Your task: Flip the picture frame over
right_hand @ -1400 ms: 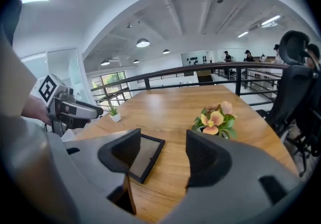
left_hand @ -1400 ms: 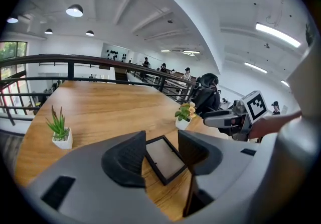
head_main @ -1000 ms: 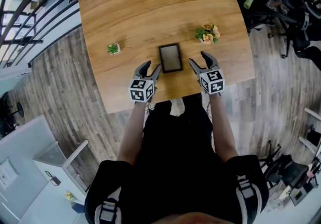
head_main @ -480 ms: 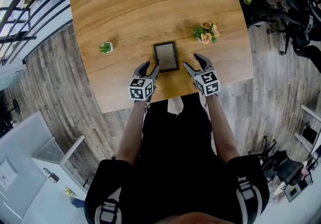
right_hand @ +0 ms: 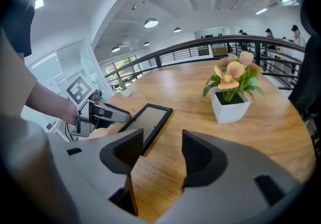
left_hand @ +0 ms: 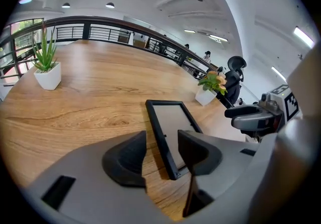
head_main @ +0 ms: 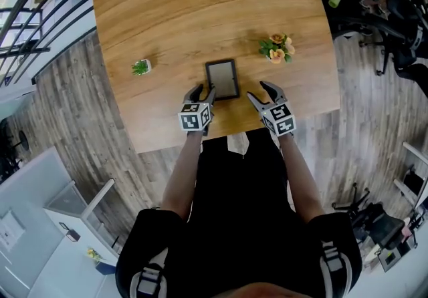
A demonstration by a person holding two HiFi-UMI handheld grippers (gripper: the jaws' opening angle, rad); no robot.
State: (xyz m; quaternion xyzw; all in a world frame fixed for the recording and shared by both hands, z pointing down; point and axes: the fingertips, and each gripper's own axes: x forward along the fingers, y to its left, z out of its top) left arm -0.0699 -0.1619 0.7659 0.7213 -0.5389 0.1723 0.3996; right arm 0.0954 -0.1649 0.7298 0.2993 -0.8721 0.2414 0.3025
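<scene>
1. Table (head_main: 167, 16): light wood with the grain showing. It carries every item listed below.
2. Picture frame (head_main: 221, 79): black border round a grey panel. It lies flat, close to the table's near edge and about midway along it, between my two grippers.
3. Left gripper (head_main: 202, 94): my tool, with the marker cube on top.
   - It is at the near edge, just beside the frame's near left corner and angled down at it.
   - In the left gripper view (left_hand: 161, 142) the jaws stand apart, released.
   - The frame's (left_hand: 173, 130) left rail and near corner show in the gap beyond them, and neither pad presses on it.
4. Right gripper (head_main: 262, 93): my tool, with the marker cube on top.
   - It is at the near edge, near the frame's right side but apart from it.
   - In the right gripper view (right_hand: 161, 140) the jaws are apart and have just been closing a little.
   - Only bare wood lies between them, and nothing is grasped.
   - In that view the frame (right_hand: 148, 120) sits off to the left.
5. Small green plant (head_main: 141, 67): spiky leaves in a white pot. It stands upright toward the table's left edge, well apart from the frame.
6. Flower pot (head_main: 277, 48): peach blooms with green leaves in a white pot. It stands upright toward the table's right edge, beyond the right gripper.
</scene>
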